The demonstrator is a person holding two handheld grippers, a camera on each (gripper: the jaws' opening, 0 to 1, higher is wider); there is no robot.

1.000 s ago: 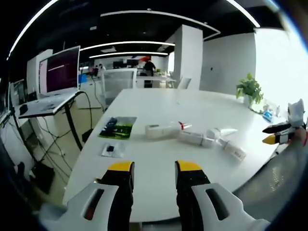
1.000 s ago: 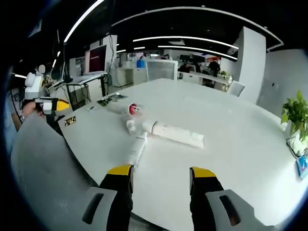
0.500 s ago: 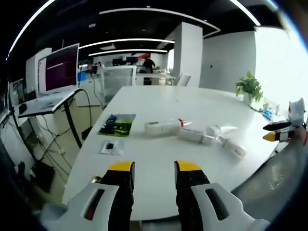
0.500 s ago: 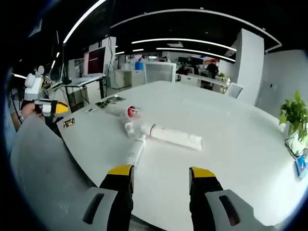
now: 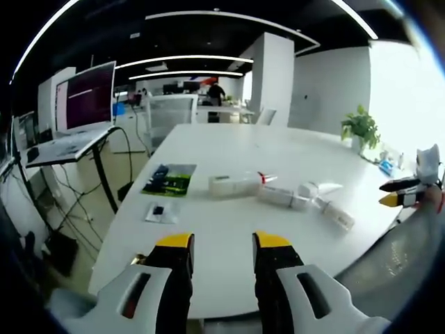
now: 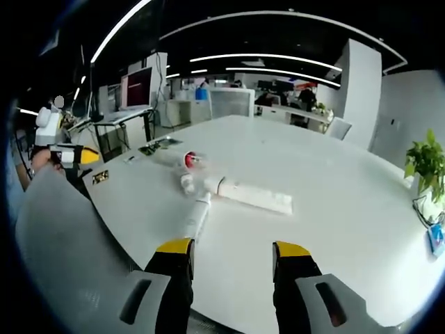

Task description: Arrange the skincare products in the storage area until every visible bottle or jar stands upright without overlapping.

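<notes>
Skincare products lie on their sides in a loose cluster on the white surface (image 5: 229,243), out ahead of both my hand-held grippers. In the left gripper view I count a white bottle with a red cap (image 5: 238,185), a white tube (image 5: 284,198) just beside it, a smaller tube with a tapered end (image 5: 318,188) behind that, and a slim tube (image 5: 337,216) nearest the surface's edge. In the right gripper view the same group shows as a long flat tube (image 6: 254,196), the red-capped bottle (image 6: 182,161) seen cap-end on, and the slim tube (image 6: 195,218) pointing toward me. None stands upright yet; some touch or overlap at their ends.

My judgement of the risks: these are round, light pieces, so a nudge from one jaw could roll a tube toward the surface's edge, where the slim tube already lies close. Tubes with narrow caps may topple again once stood up, knocking their neighbours.

My left hand-held gripper (image 5: 221,243) has its yellow-tipped jaws moderately apart, holding nothing and touching nothing. My right hand-held gripper (image 6: 233,249) is spread a little wider, also empty, hovering near the surface's edge. Each gripper also appears small at the side of the other's view.
</notes>
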